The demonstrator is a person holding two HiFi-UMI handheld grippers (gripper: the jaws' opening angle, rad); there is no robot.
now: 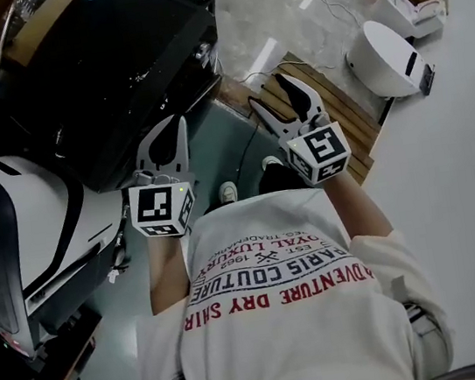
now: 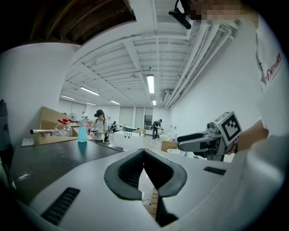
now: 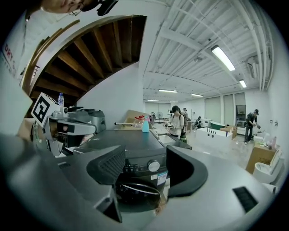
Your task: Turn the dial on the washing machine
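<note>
Left tool (image 2: 143, 151) is pressed together and empty, right tool (image 3: 145, 154) spread and empty; both hang over open floor, well apart from the washing machine (image 1: 134, 63). Head view shows only its dark top. Right gripper view shows the dial (image 3: 154, 166) on the front panel, axis horizontal, facing this tool.

Ahead of the right gripper (image 1: 269, 90) and well apart from it, the washing machine (image 3: 131, 140) is seen through the gap between its jaws, with the dial (image 3: 154, 165) nearer the right jaw. A spray bottle (image 3: 145, 126) is set on the machine's top, at the far edge. The left gripper (image 3: 92, 128) is held left of those jaws.
</note>
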